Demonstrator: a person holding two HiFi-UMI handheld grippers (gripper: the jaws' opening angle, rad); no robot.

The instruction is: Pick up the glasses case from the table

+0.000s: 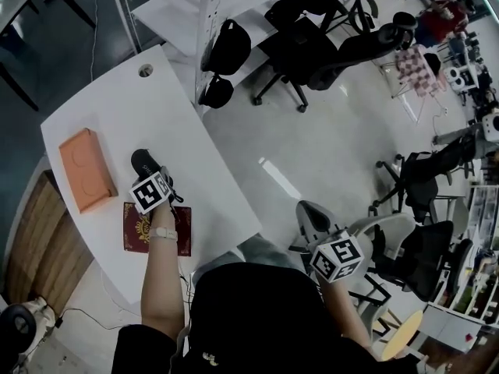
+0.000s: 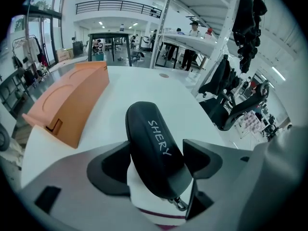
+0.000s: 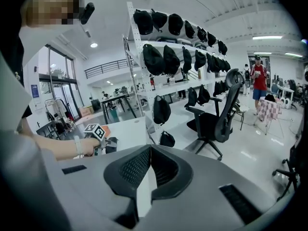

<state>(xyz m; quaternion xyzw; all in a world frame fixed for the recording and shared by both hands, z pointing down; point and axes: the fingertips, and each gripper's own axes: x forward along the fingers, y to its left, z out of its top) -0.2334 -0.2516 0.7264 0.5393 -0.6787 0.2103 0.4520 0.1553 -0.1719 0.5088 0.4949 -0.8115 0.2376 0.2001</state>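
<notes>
Dark clothing on the person (image 1: 257, 318) fills the bottom of the head view, and beyond it the left gripper (image 1: 150, 174) reaches over a maroon book (image 1: 134, 236) at the tabletop's (image 1: 156, 107) near edge to the black glasses case (image 1: 143, 160), which lies mid-tabletop beside an orange box (image 1: 86, 170). Seen from the left gripper view, the wide-set jaws press on both sides of the case, which rests on the white surface. Seen from the right gripper view, the right gripper (image 3: 150, 148) has its jaws together with nothing between them, off the table's right edge.
</notes>
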